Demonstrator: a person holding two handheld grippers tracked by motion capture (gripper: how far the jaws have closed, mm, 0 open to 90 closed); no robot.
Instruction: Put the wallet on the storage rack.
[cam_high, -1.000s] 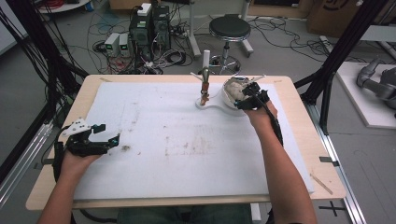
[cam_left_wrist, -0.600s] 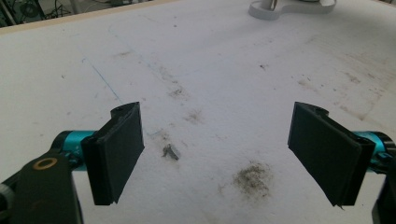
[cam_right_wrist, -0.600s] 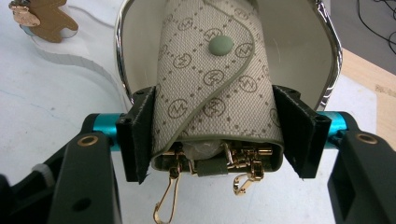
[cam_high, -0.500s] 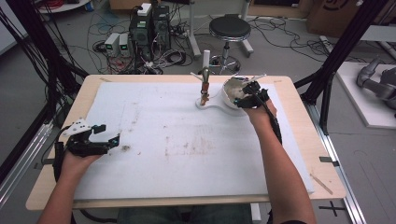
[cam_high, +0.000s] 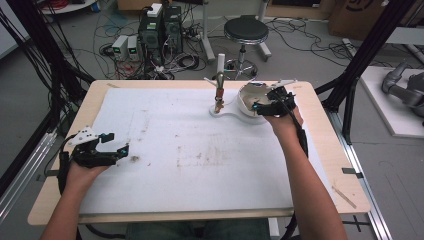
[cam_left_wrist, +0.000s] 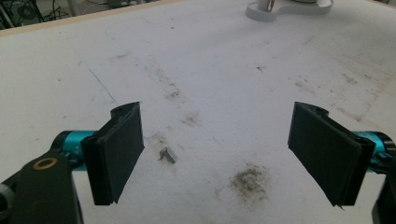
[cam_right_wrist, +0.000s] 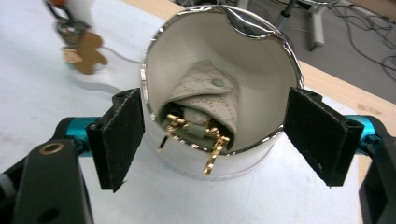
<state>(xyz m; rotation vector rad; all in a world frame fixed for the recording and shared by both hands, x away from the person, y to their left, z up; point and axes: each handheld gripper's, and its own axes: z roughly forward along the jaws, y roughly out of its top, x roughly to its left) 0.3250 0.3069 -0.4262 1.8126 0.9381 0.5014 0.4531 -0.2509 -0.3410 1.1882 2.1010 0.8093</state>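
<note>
White round cup w/ chrome rim (cam_right_wrist: 219, 107), at table's far right, holds a beige leather pouch w/ gold clasps (cam_right_wrist: 208, 109). Right gripper (cam_right_wrist: 212, 140) jaws just opened, spread astride cup, pads clear. Left gripper (cam_left_wrist: 229, 154) spread over foam, nothing between.

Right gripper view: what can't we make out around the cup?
- Pouch in the white cup: its lower part sits behind the rim and gold clasps.
- Keyring charm: blurred, cut by the top edge.
- High view: cup contents too small, partly behind the right gripper.
- Stand base, left gripper view: cut by the top edge.
</note>
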